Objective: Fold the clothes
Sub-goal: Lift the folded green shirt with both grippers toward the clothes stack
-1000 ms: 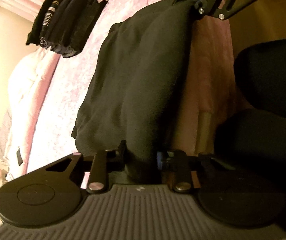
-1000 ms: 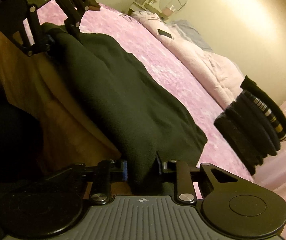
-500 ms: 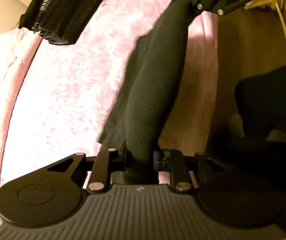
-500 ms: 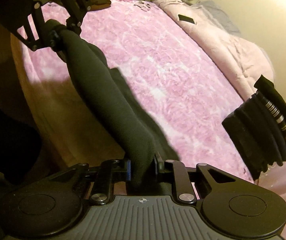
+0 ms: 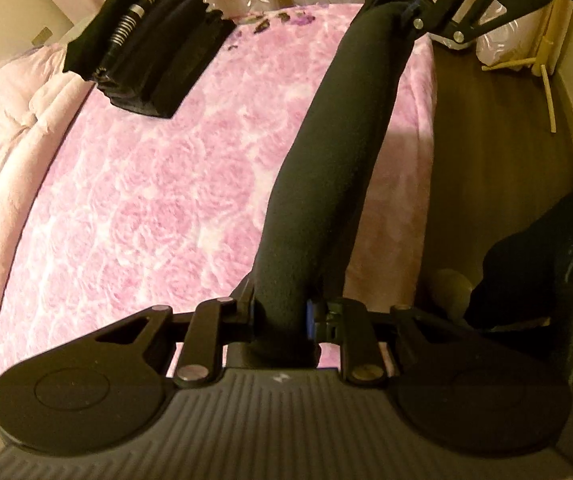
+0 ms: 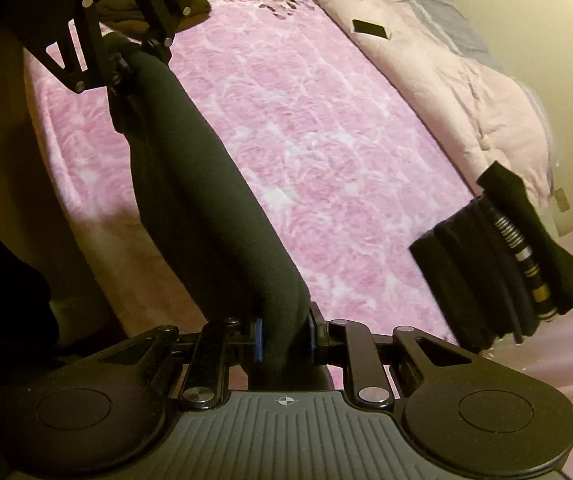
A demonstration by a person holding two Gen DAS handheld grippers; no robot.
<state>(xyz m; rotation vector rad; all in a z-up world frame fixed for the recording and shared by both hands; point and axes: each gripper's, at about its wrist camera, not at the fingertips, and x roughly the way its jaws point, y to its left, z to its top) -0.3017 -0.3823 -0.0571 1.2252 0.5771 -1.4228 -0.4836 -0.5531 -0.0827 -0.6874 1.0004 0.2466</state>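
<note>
1. The left tongs are clamped on one end of a black garment, so the gap between the pads is just the thickness of the bunched cloth.
2. The right tongs have the other end pinched the same way, closed down on a thick wad of fabric.
3. The garment is stretched between the two tongs like a fat roll, held up in the air over the edge of the bed. In the right wrist view the rest of it hangs down below that top edge, beside the side of the bed.
4. From the left wrist camera you can see the right tongs at the far end of the roll, and from the right wrist camera the left tongs show up at the top left, also gripping cloth.
5. The bed has a pink rose-pattern blanket on it, and a pale pink duvet is bunched along its far side.
6. A stack of folded dark clothes sits on the blanket, well apart from the held garment. One piece in the stack has striped edging.
7. A small black rectangle lies on the duvet; can't tell what it is.
8. Dark wooden floor runs beside the bed.
</note>
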